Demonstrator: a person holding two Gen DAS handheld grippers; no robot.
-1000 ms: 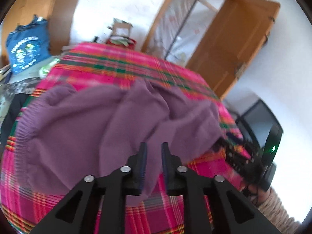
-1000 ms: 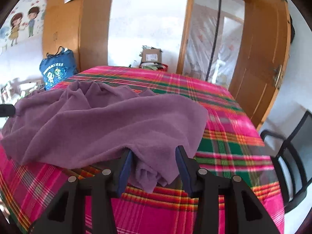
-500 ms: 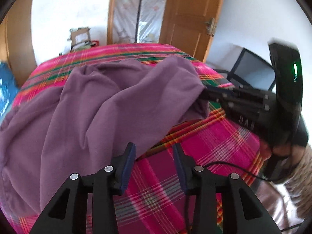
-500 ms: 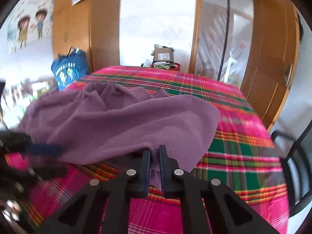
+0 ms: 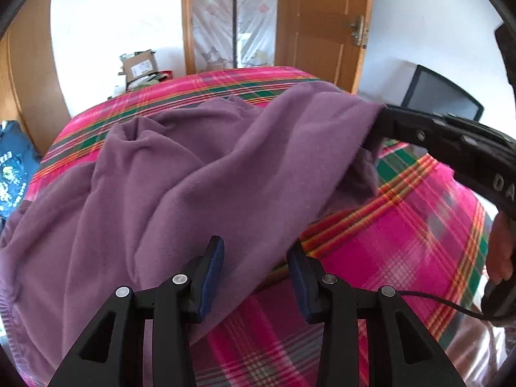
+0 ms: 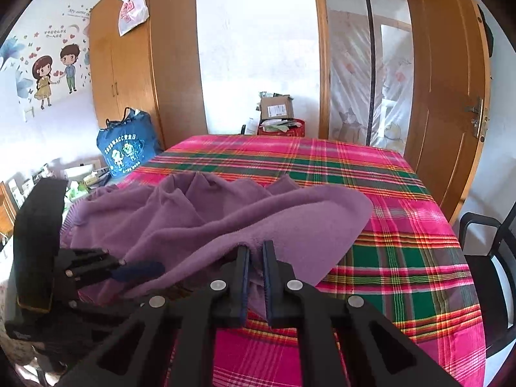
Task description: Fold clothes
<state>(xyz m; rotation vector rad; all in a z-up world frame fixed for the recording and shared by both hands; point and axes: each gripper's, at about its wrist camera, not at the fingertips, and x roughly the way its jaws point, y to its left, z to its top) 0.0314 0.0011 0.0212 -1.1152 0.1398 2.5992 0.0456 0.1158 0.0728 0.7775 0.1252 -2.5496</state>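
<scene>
Right wrist view looks along the right gripper (image 6: 255,254), whose jaws are pressed together on a fold at the near edge of the purple fleece garment (image 6: 245,216); the cloth rises to the pinch and hangs in a short tail below it, so this corner seems lifted clear of the plaid tablecloth (image 6: 403,258), probably to carry it across for a fold; from the pinch the garment spreads away and to the left in loose ridges, bunched toward the middle of the table, with bare plaid beyond it and to the right; at the left of this view the left gripper (image 6: 142,269) reaches in low against the garment's near edge. Left wrist view shows that gripper (image 5: 254,267) with its jaws spread about halfway; the garment's lower edge runs between the blue pads (image 5: 213,277) without being squeezed, which reads as lining up for a second grip along the same hem so both hands can raise it evenly; the fabric slopes up from here to the right gripper's fingers (image 5: 429,135) at the far right; a hand (image 5: 500,254) shows at the frame's edge; further out stand a wooden door (image 6: 451,96), a wardrobe (image 6: 129,80) and a blue bag (image 6: 125,151).
</scene>
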